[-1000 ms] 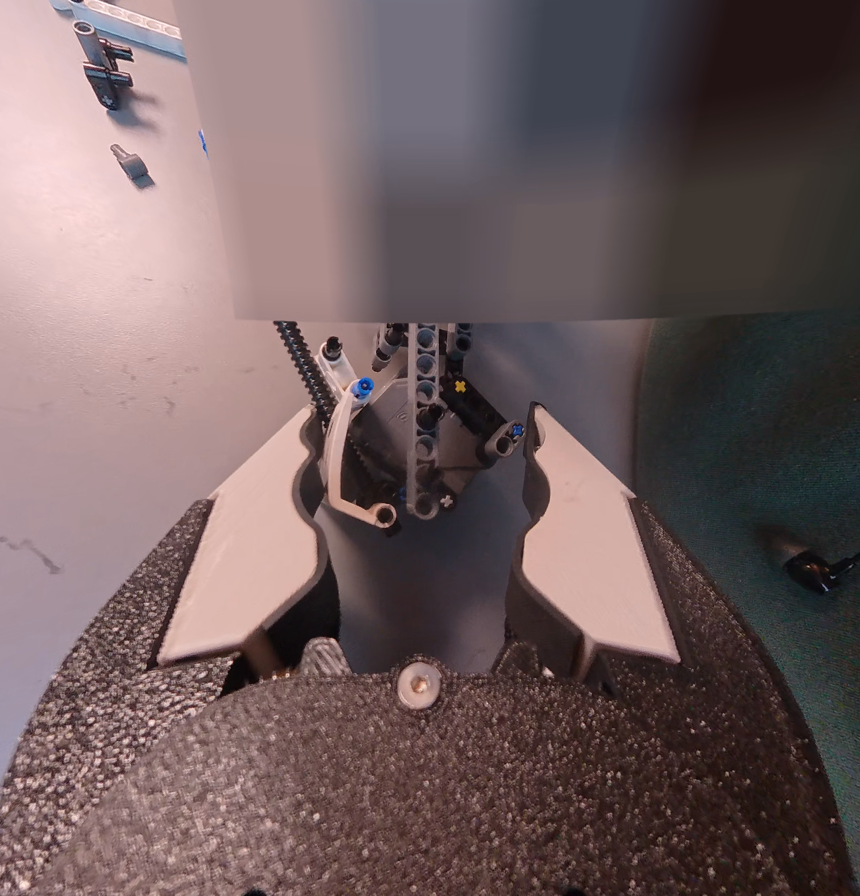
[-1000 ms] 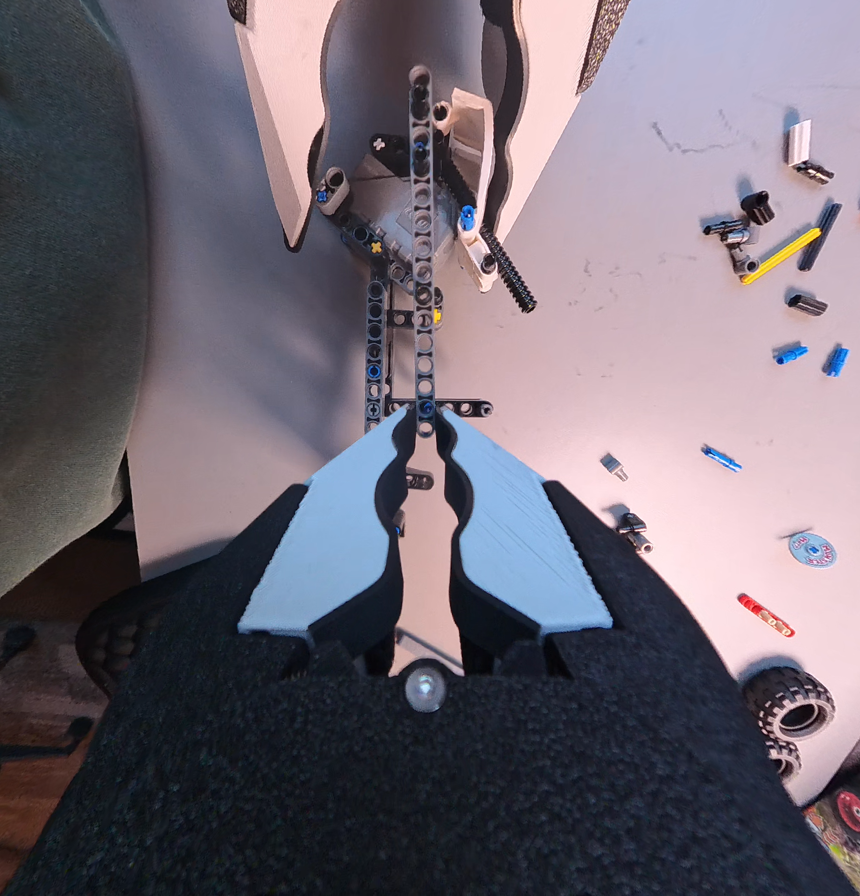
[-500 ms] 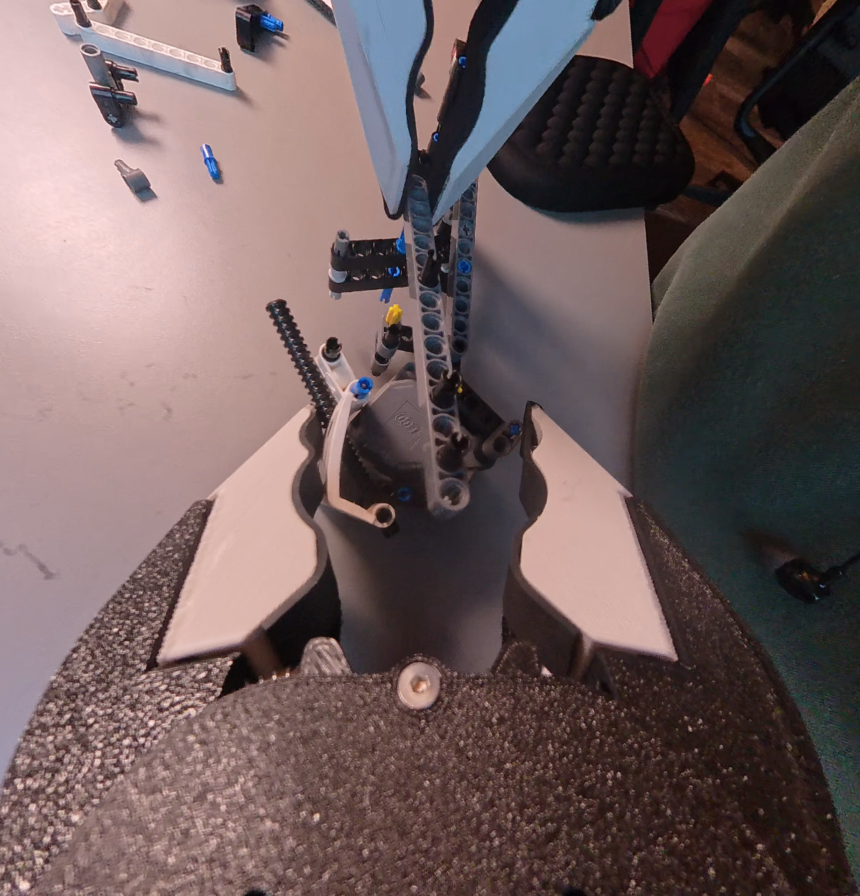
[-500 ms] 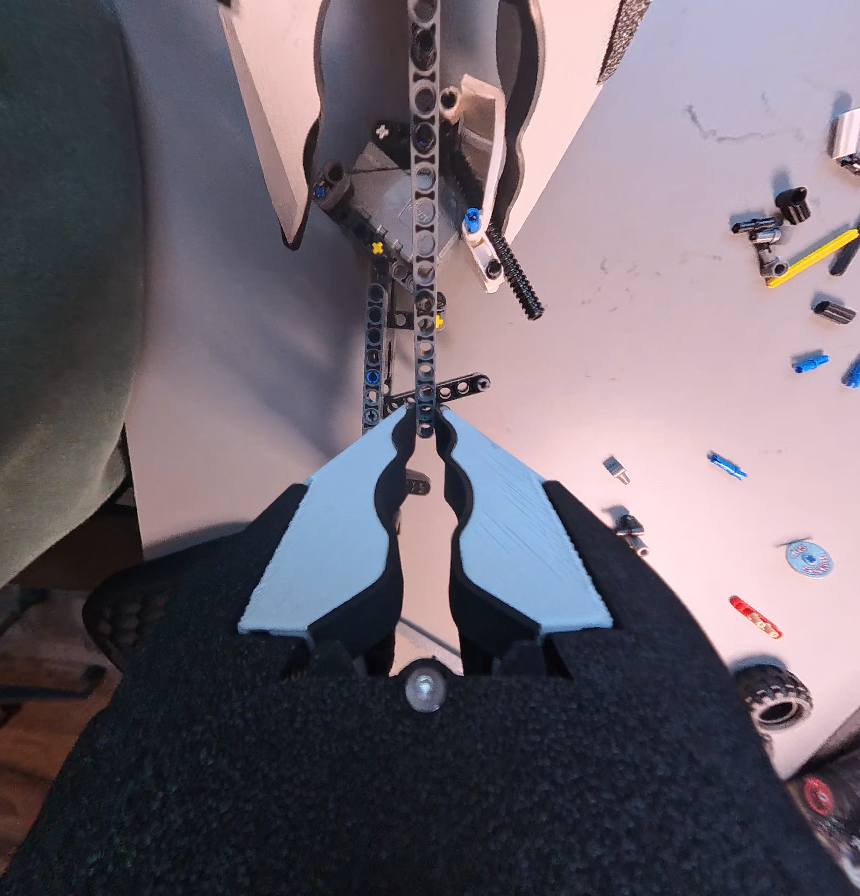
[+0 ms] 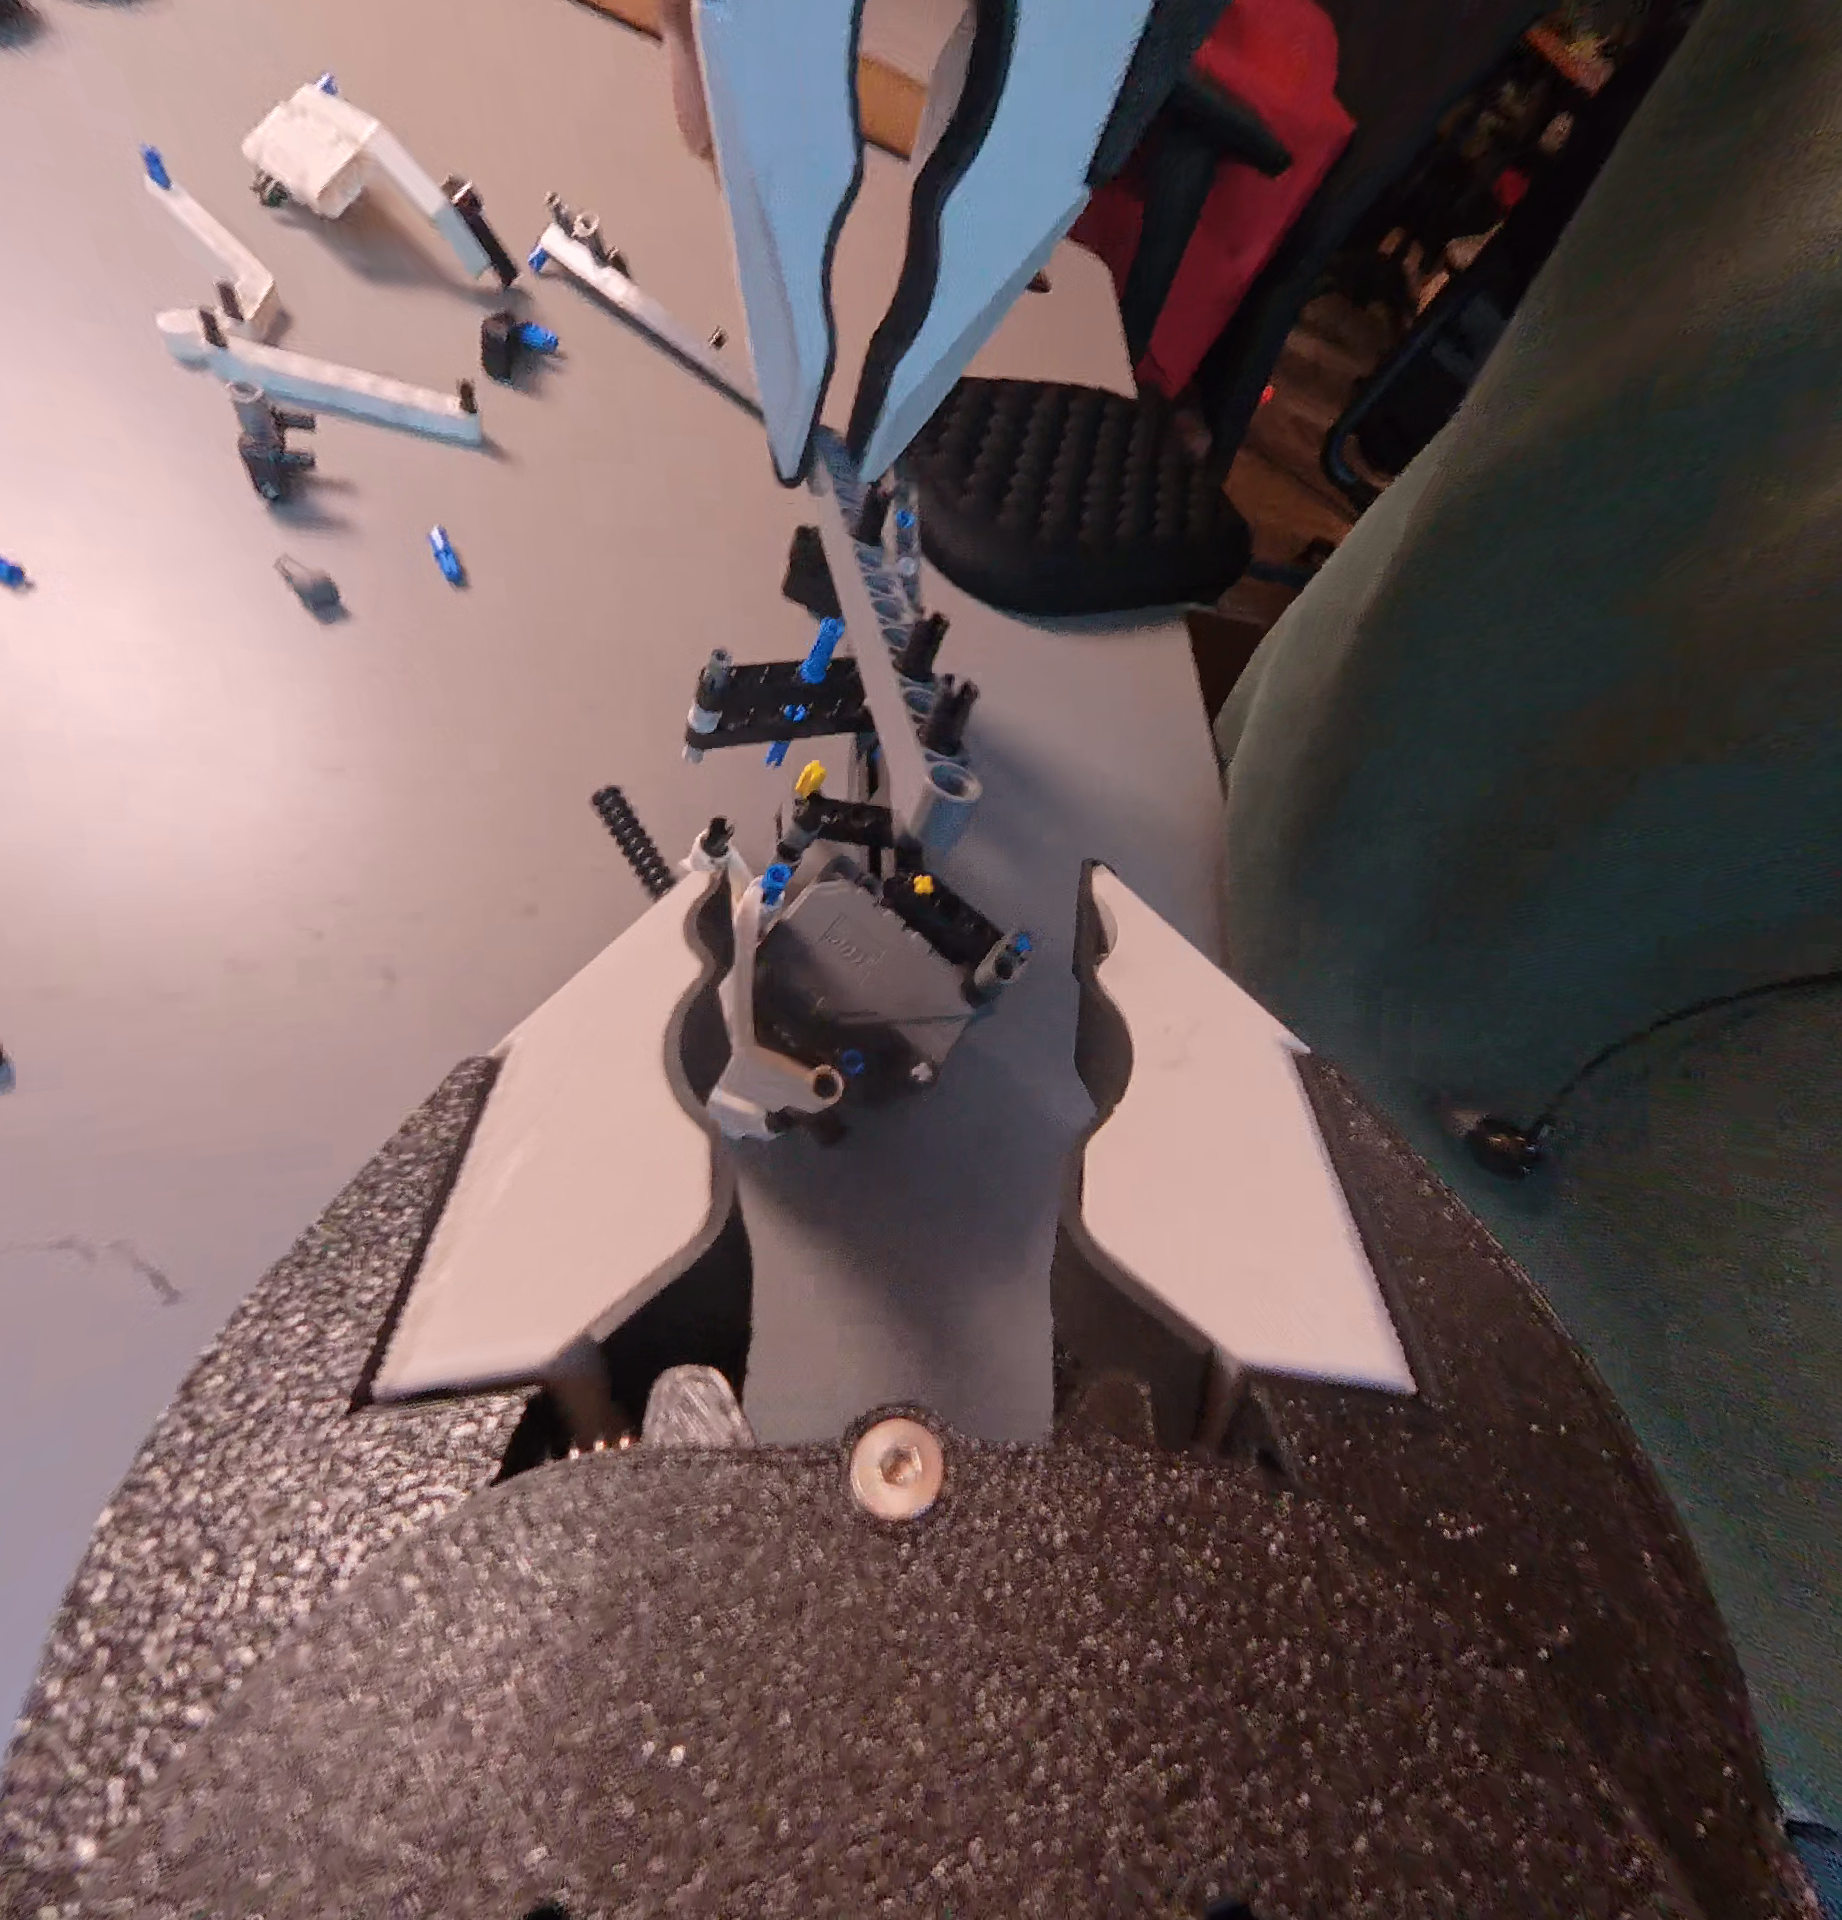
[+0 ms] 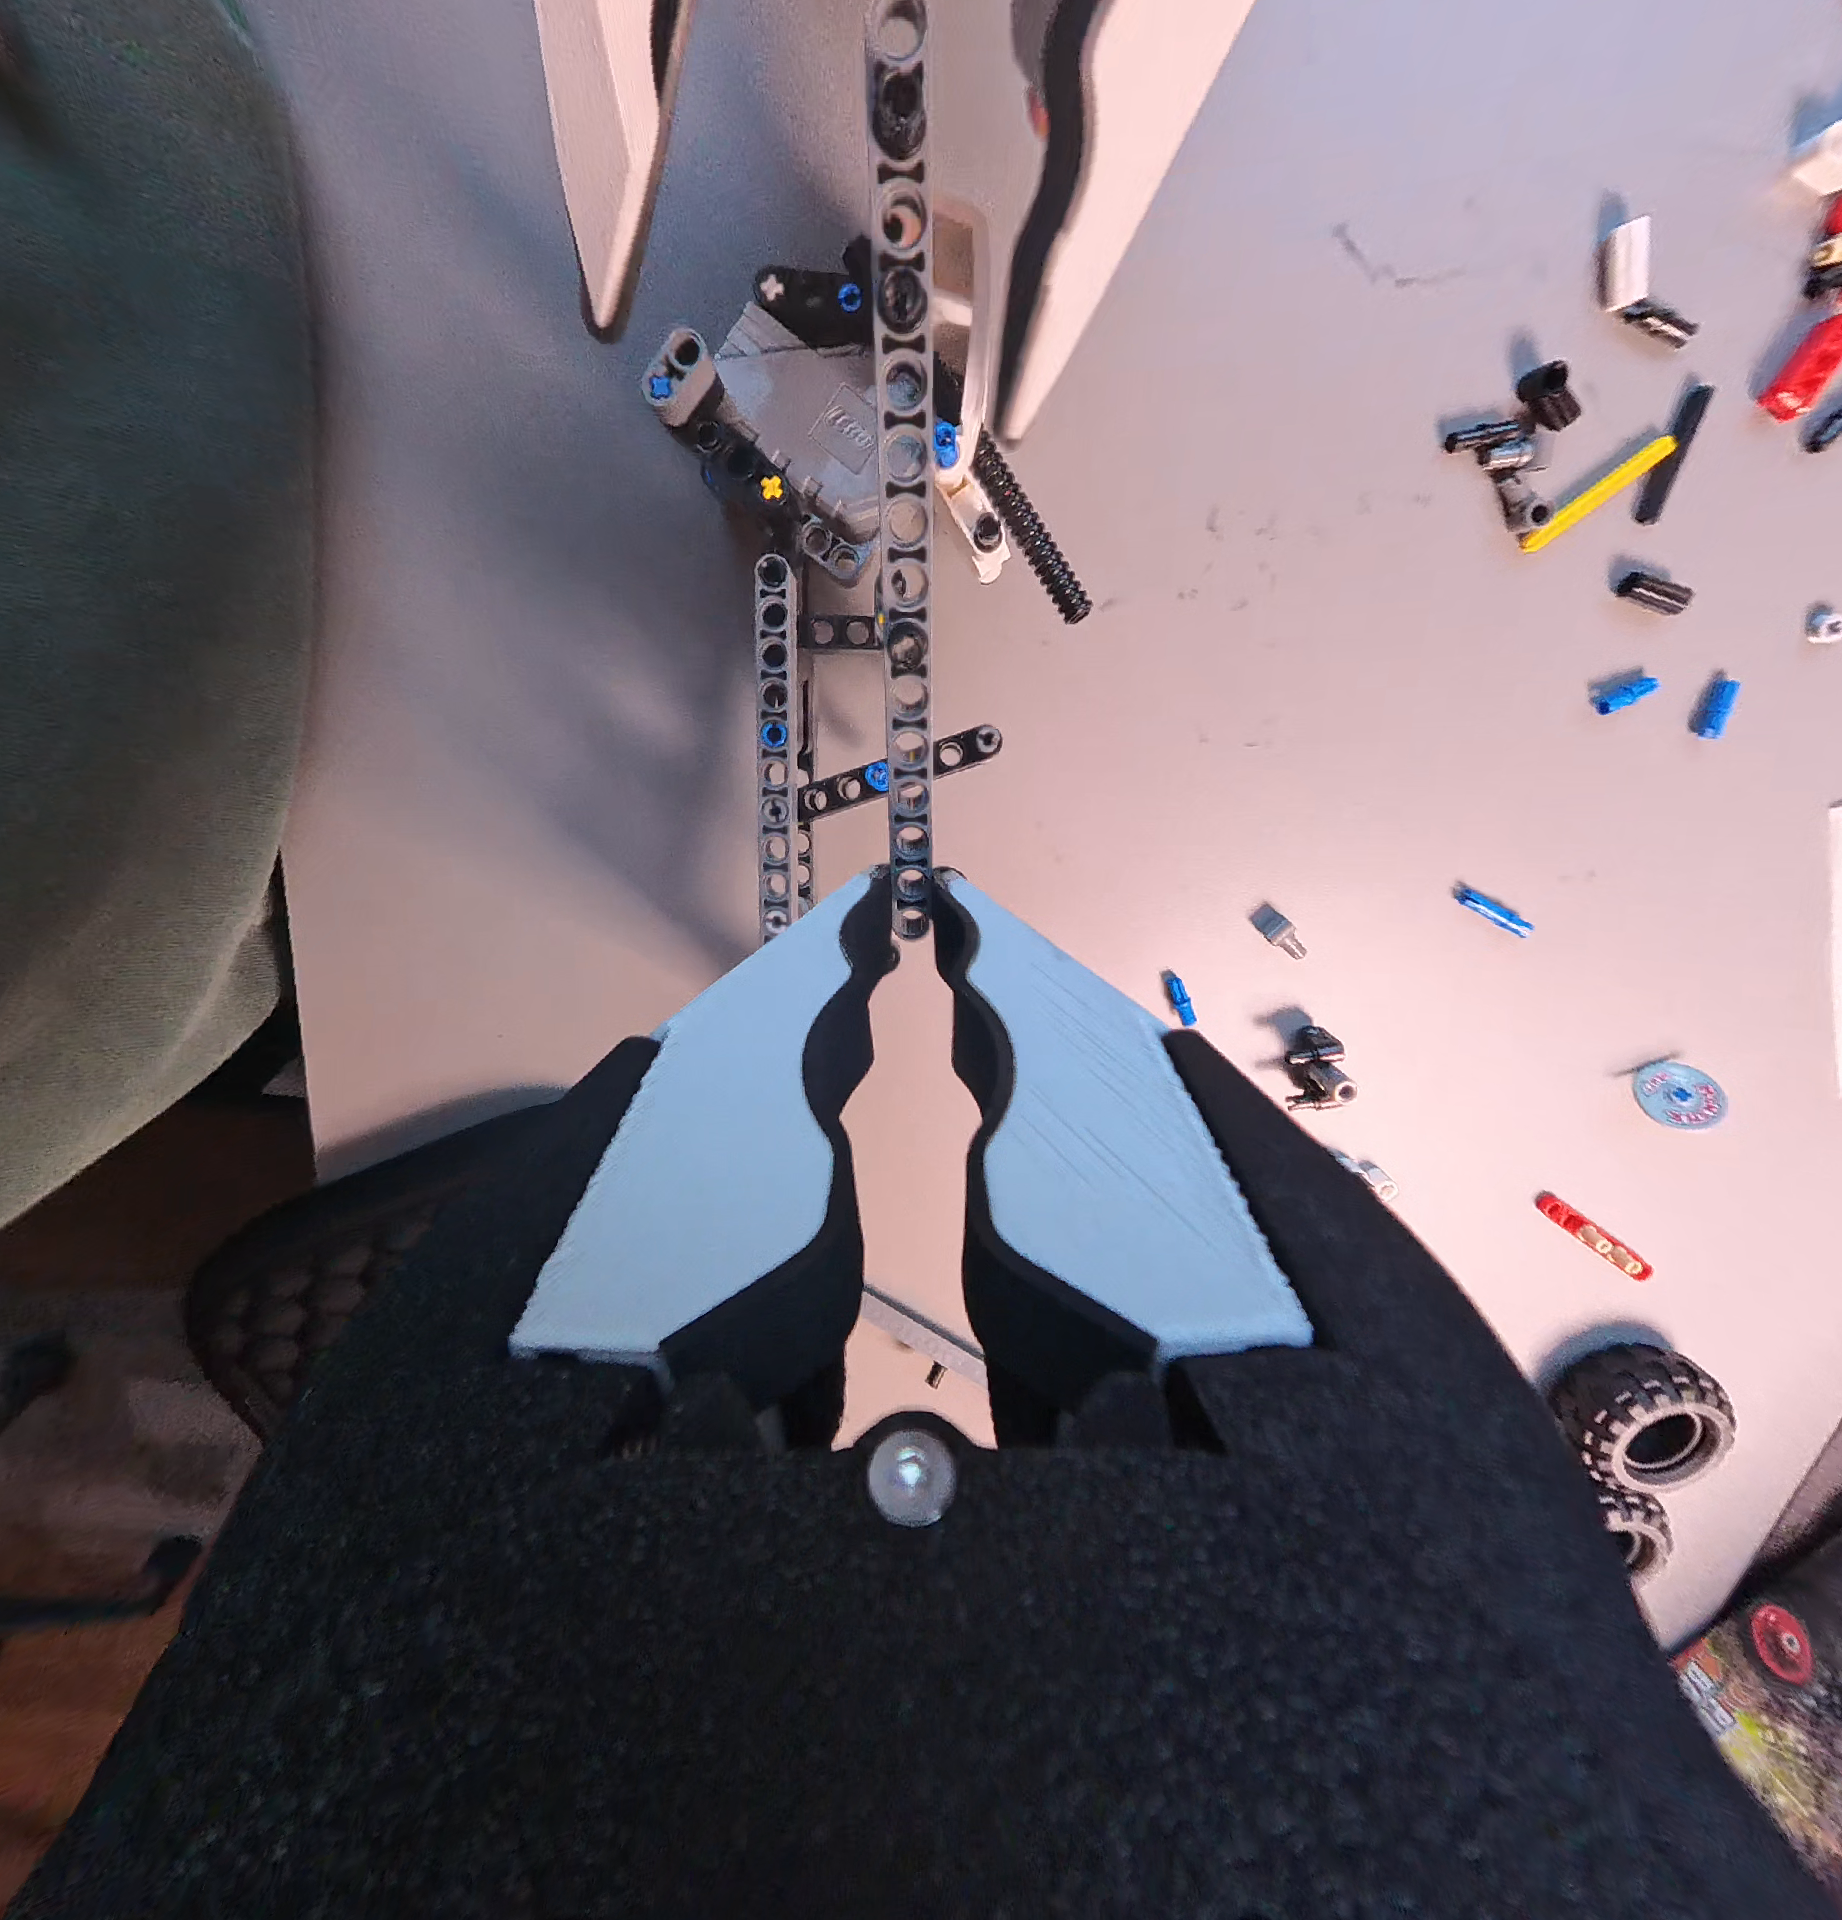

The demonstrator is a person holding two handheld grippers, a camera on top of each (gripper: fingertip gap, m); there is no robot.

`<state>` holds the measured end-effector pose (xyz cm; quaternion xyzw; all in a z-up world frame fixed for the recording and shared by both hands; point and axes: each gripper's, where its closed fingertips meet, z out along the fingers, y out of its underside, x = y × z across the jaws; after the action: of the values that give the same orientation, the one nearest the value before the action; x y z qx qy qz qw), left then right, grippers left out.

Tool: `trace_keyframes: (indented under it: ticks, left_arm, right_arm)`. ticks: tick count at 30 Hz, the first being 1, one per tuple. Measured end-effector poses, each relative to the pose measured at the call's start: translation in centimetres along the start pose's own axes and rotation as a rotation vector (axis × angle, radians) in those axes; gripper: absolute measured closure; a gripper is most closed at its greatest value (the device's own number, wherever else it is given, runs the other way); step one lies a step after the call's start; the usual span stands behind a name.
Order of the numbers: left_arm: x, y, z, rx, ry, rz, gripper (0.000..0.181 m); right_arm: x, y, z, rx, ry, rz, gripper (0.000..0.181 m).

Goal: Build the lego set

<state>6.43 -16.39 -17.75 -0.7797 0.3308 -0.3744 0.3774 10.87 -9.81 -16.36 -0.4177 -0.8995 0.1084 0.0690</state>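
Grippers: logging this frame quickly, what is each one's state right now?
Left gripper: open, jaws either side of the grey lego assembly, not clamping it.
Right gripper: shut on the long grey beam.

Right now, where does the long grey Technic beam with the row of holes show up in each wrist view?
Left wrist view: long grey holed beam hangs upper centre, slanting down from the right gripper pinching its top.
Right wrist view: same beam runs straight up the centre from the gripper's closed tips.
Shared landmark: the black ribbed hose beside the grey motor block.
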Motion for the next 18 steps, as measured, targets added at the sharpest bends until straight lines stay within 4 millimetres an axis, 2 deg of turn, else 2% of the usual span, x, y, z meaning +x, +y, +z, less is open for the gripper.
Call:
trace_keyframes:
  ticks: [2,6,11,16,18]
  left_arm:
    - [0.5,-1.0,-0.1,0.021,0.016,0.039,0.124]
    - [0.6,-1.9,0.6,0.01,-0.06,0.136,0.141]
    - [-0.5,-0.7,0.9,-0.084,-0.216,0.236,0.173]
    - [-1.2,0.0,0.7,-0.099,-0.28,0.248,0.176]
    - [-1.1,0.1,0.7,-0.085,-0.279,0.232,0.176]
  right_arm:
    - [-0.2,0.0,-0.1,0.009,0.014,-0.006,0.174]
    - [-0.8,0.1,1.2,-0.04,0.011,-0.047,0.174]
    - [-0.7,-0.9,1.6,-0.014,0.0,-0.065,0.174]
    - [-0.8,-1.4,1.6,0.024,-0.004,-0.073,0.173]
    - [-0.7,-1.5,1.5,0.051,0.005,-0.078,0.167]
